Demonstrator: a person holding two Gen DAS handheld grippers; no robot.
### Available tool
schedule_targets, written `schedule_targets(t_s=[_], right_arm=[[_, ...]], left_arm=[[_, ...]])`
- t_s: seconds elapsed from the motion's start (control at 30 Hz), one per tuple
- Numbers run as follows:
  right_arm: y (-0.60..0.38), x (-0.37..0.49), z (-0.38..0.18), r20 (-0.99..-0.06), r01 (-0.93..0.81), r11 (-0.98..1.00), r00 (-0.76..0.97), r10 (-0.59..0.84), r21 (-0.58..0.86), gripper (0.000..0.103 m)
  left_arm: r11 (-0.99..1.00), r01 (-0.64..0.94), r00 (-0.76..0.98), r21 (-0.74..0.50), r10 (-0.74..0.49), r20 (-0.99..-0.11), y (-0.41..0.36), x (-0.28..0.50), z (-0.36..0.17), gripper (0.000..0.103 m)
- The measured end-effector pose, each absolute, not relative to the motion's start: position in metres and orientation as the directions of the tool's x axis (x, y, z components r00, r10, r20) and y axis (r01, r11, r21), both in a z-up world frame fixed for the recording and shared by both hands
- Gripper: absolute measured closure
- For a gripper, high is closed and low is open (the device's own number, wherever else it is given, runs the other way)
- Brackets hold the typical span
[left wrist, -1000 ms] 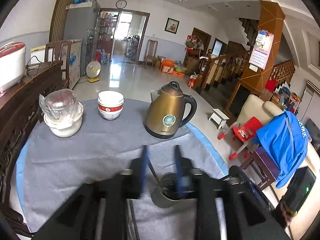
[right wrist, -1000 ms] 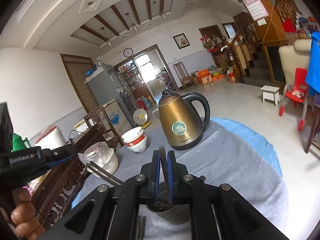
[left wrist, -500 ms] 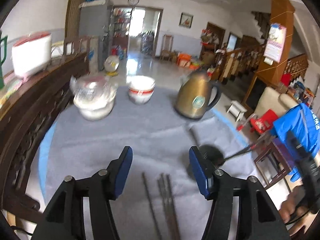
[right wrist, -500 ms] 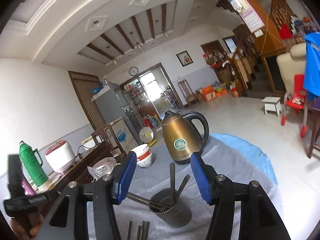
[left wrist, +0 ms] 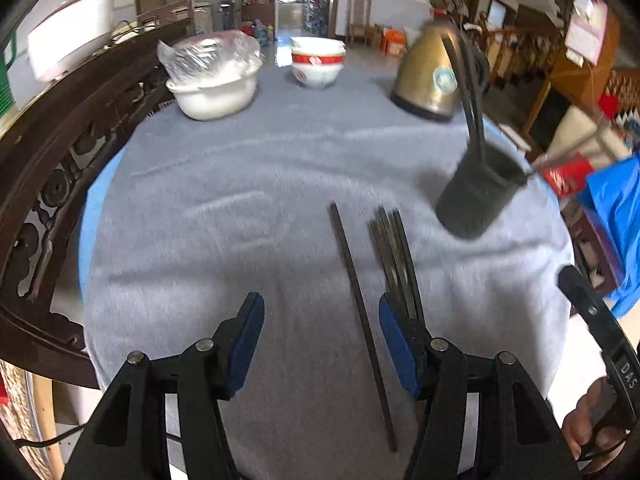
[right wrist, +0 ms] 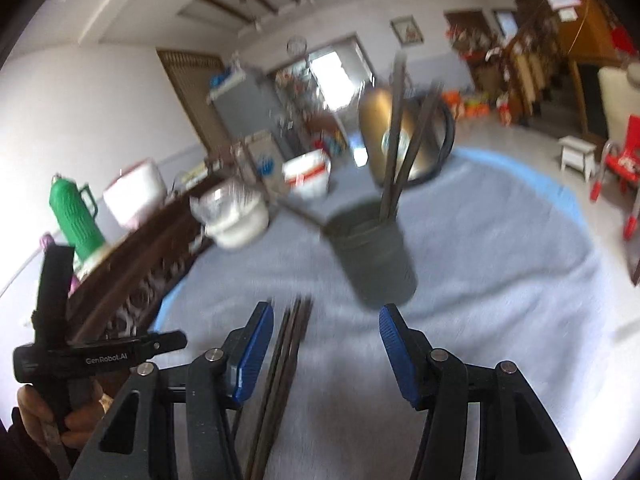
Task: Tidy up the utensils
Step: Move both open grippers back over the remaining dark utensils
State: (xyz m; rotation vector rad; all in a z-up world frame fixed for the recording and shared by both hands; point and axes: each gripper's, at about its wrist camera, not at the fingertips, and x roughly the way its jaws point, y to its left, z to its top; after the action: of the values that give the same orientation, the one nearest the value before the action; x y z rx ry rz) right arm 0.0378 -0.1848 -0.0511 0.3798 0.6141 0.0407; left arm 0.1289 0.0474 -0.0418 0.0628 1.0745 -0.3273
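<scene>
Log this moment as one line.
left gripper: open, empty | right gripper: open, empty | dark metal chopsticks: on grey cloth | dark cup: holds chopsticks

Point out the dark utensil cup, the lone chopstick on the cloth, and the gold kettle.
utensil cup (left wrist: 478, 194), left wrist view, outer wall
lone chopstick (left wrist: 352, 280), left wrist view, mid shaft
gold kettle (left wrist: 426, 76), left wrist view, body

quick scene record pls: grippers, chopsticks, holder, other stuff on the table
left hand-held gripper: open, above a single chopstick
right hand-held gripper: open, nothing gripped
loose chopsticks: bundle lying flat on grey cloth
holder: dark cup, a few chopsticks standing inside
background: gold kettle, stacked bowls, wrapped white bowl
</scene>
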Motion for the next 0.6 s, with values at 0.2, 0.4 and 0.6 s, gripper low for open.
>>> schedule_targets(t_s=[0.2, 0.4, 0.6], right_arm=[[-0.193, 0.039, -0.068, -0.579, 0.100, 0.921, 0.801, 0.151, 0.378, 0.044], [-0.200, 0.040, -0.075, -0.600, 0.136, 0.909, 0.788, 0.142, 0.394, 0.044], [-0.195, 0.043, -0.076, -0.614, 0.123, 0.916, 0.774, 0.152, 0.382, 0.044]], left_arm=[[0.942, 0.317, 0.383, -0.107, -0.230, -0.894, 0.032, 0.121, -0.065, 0.040], [0.944, 0.313, 0.353, -0.109, -0.222, -0.909, 0.027, 0.120, -0.081, 0.040], [0.945, 0.306, 0.332, -0.118, -0.222, -0.917, 0.029, 0.122, -0.088, 0.040]])
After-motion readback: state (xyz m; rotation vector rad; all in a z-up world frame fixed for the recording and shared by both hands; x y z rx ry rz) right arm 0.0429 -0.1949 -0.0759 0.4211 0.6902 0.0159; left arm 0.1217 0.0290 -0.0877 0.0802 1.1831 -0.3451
